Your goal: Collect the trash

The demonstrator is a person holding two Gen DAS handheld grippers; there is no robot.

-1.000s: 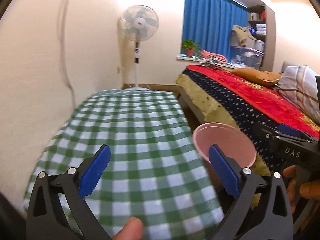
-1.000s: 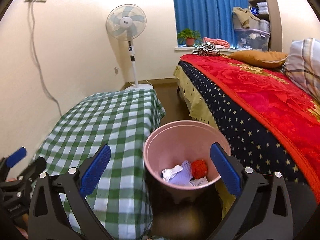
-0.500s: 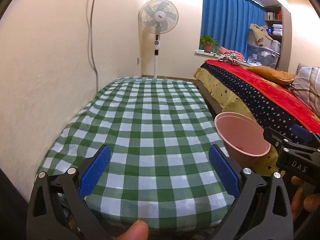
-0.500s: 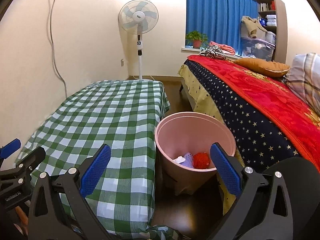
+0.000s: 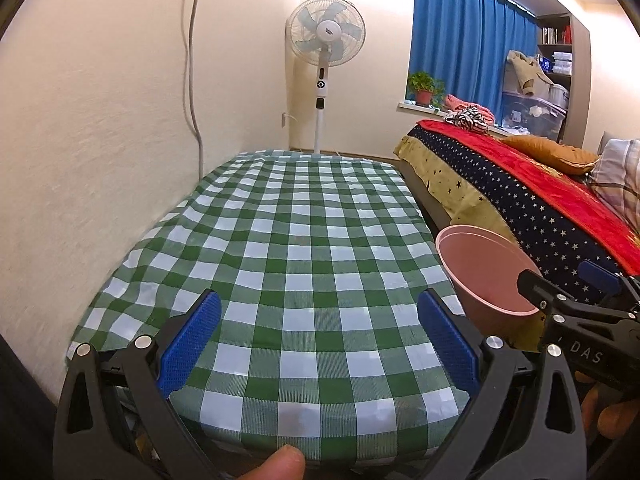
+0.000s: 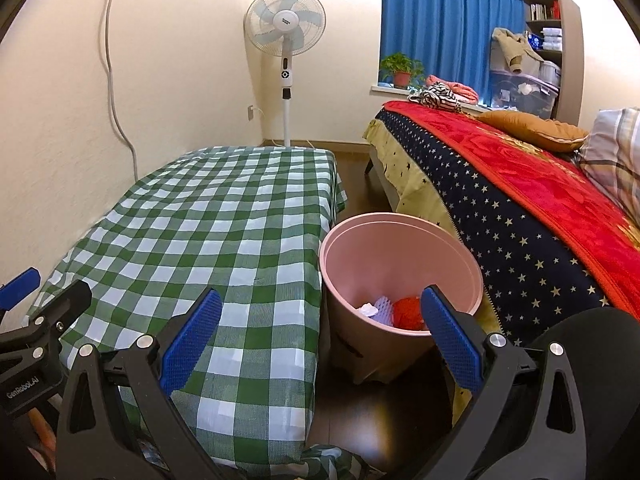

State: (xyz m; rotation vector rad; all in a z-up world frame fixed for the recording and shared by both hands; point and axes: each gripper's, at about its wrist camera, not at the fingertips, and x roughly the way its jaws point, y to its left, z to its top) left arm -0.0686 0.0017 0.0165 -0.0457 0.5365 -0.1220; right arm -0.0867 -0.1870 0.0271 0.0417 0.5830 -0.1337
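Observation:
A pink trash bin stands on the dark floor between the table and the bed; the left wrist view shows its rim at the right. Inside it lie white crumpled paper, a pale purple piece and a red crumpled piece. My left gripper is open above the near end of the green checked tablecloth, with nothing between its blue pads. My right gripper is open too, held near the table's right edge, its right pad in front of the bin.
A standing fan is at the far wall behind the table. A bed with a red and star-patterned cover runs along the right. A cable hangs down the left wall. A potted plant sits on the sill by blue curtains.
Both grippers have drawn back and risen from the bin and table, so more of the tablecloth and room shows. Both stay open and empty.

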